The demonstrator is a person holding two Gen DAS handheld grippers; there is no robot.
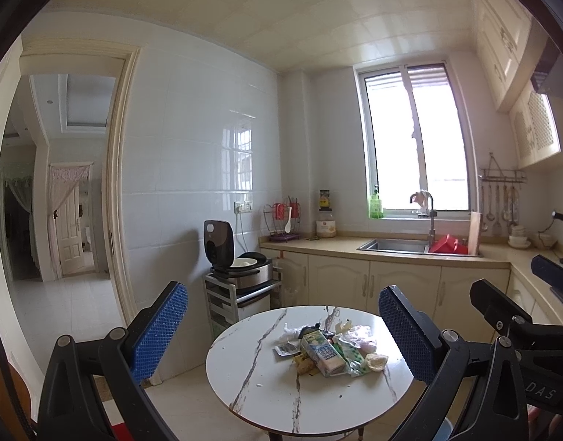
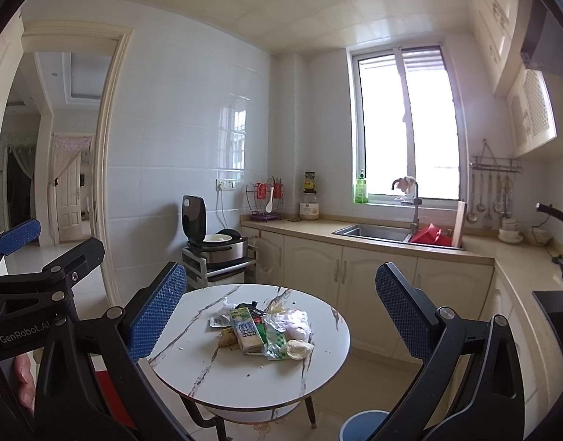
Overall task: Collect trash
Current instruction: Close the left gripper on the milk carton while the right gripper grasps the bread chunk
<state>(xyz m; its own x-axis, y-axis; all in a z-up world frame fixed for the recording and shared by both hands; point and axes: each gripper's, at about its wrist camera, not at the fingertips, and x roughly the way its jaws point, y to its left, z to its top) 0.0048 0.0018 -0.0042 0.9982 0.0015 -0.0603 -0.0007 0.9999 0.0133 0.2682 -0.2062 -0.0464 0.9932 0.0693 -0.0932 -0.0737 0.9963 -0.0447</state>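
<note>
Black tool [image 2: 281, 316] frames carry blue dimpled pads [image 2: 158, 308].

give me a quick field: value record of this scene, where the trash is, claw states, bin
setting: kitchen, round marble-look table near the sink counter
trash: pile at the table's middle: milk carton, green wrapper, crumpled plastic, small sachet
left claw: open, empty, short of the table
right claw: open, empty, short of the table
bin: blue rim on the floor beside the table, partly hidden
progress: nothing picked up yet
</note>
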